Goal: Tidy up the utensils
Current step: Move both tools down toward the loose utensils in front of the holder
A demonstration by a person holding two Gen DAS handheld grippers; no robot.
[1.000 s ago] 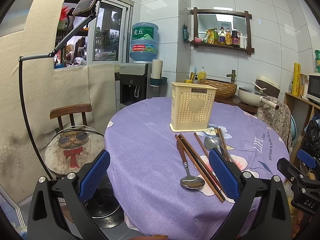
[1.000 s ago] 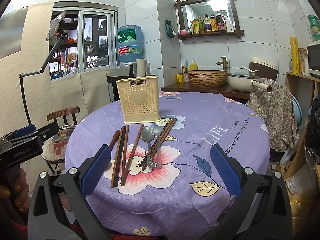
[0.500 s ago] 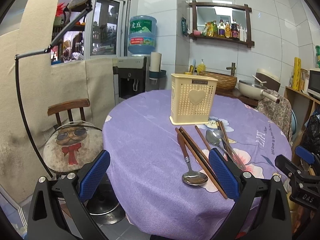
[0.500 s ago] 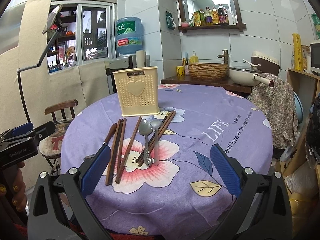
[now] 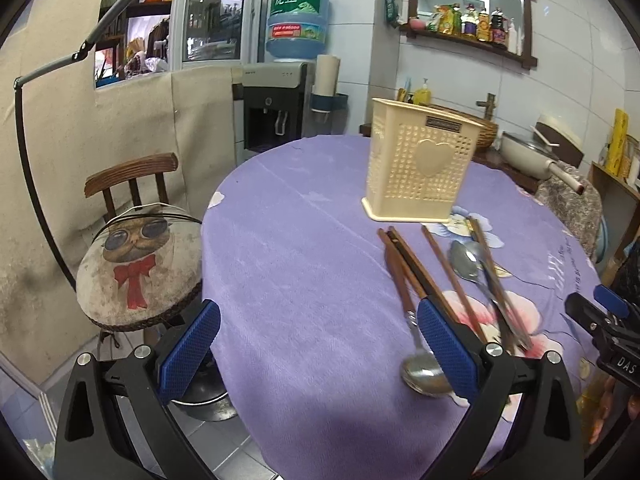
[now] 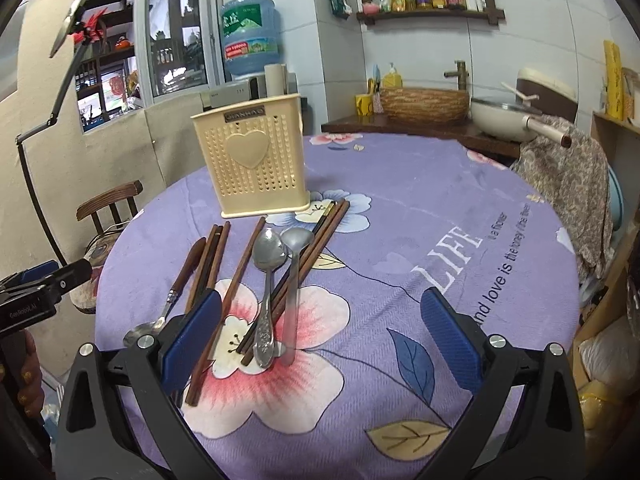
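Observation:
A cream perforated utensil holder (image 5: 420, 172) (image 6: 250, 166) with a heart stands upright on the round purple tablecloth (image 5: 304, 280) (image 6: 420, 240). In front of it lie several brown chopsticks (image 6: 240, 268) (image 5: 420, 268), a wooden-handled spoon (image 5: 416, 332) (image 6: 176, 292) and two metal spoons (image 6: 270, 280) (image 6: 294, 276). My left gripper (image 5: 316, 350) is open and empty, low over the table's left front, with the wooden-handled spoon beside its right finger. My right gripper (image 6: 320, 332) is open and empty, just above the near ends of the metal spoons and chopsticks.
A wooden chair with a cat cushion (image 5: 140, 264) stands left of the table. A water dispenser (image 5: 280, 108) and a counter with a woven basket (image 6: 424, 102) and a pan (image 6: 504, 120) stand behind. A cloth-draped chair (image 6: 568, 184) is at the right.
Both grippers have moved forward and lower toward the table. The utensils now look larger and nearer. Both grippers stay open and empty; nothing on the table has moved.

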